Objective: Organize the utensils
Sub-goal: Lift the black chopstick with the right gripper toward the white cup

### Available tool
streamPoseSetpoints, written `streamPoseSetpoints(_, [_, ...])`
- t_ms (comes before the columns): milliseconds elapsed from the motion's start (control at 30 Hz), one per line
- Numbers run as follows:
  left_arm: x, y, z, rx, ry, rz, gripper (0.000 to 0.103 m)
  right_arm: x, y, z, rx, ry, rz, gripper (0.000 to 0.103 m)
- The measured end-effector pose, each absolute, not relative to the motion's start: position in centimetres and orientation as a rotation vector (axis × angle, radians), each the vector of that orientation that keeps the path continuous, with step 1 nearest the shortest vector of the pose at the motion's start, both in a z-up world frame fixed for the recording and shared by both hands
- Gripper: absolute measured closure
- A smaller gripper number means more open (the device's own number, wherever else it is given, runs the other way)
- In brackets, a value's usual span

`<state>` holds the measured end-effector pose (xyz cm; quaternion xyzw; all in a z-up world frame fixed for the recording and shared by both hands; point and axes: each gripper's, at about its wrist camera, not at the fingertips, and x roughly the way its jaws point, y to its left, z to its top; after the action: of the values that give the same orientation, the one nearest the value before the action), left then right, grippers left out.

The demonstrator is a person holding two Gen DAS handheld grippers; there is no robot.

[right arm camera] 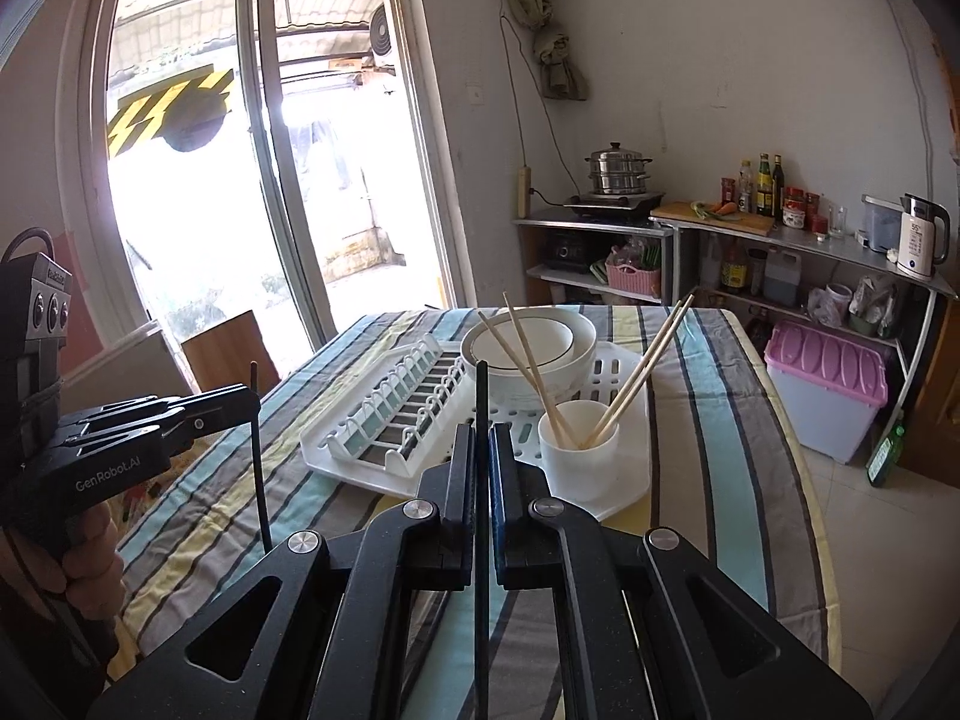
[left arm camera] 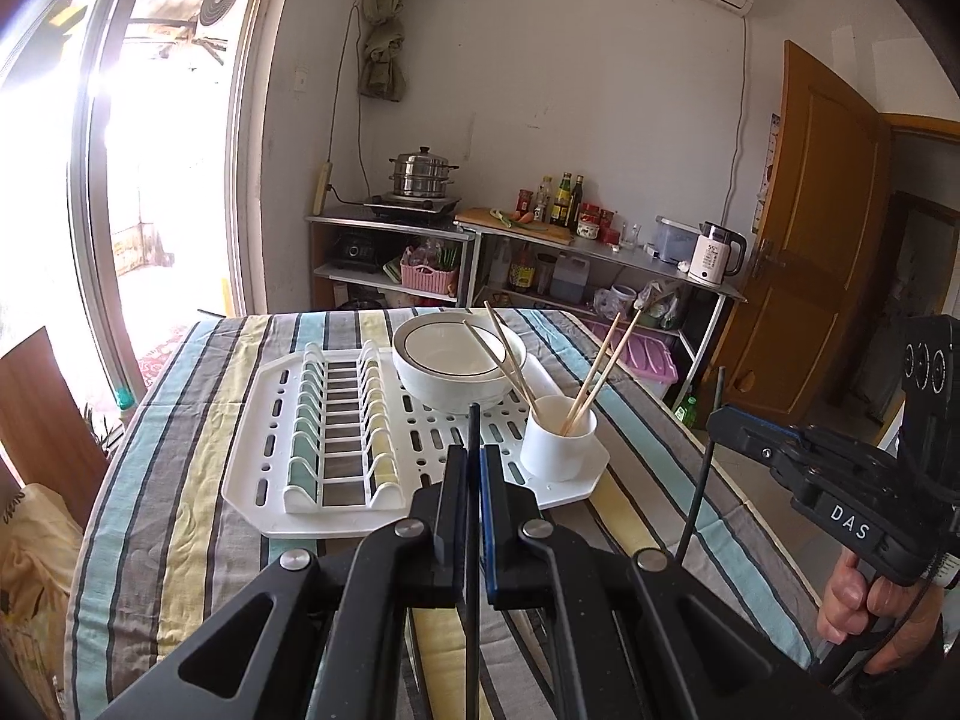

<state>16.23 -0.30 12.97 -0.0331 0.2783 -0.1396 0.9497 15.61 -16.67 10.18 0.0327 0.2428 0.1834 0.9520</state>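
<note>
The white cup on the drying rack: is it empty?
No, the white cup on the drying rack holds four wooden chopsticks leaning outward.

Both your wrist views look forward and slightly down along their tongs, from near the table (left arm camera: 180,450), sharing the white rack (right arm camera: 360,456) and, perhaps distorted, kitchen shelves (left arm camera: 600,252).

White drying rack (left arm camera: 558,489), white cup (left arm camera: 561,438); tablecloth (left arm camera: 180,480) striped teal, yellow, grey; black chopstick (left arm camera: 474,540).
</note>
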Motion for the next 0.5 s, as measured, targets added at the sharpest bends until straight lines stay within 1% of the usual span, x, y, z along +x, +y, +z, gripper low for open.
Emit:
streamPoseSetpoints(233, [14.9, -0.4, 13.3, -0.061, 0.547, -0.288, 0.1, 14.7, -17.0, 10.4, 0.061, 0.473, 0.375, 0.099])
streamPoseSetpoints(500, [15.4, -0.6, 13.8, -0.06, 0.55, -0.295, 0.1, 14.3, -17.6, 11.0, 0.061, 0.454, 0.372, 0.099])
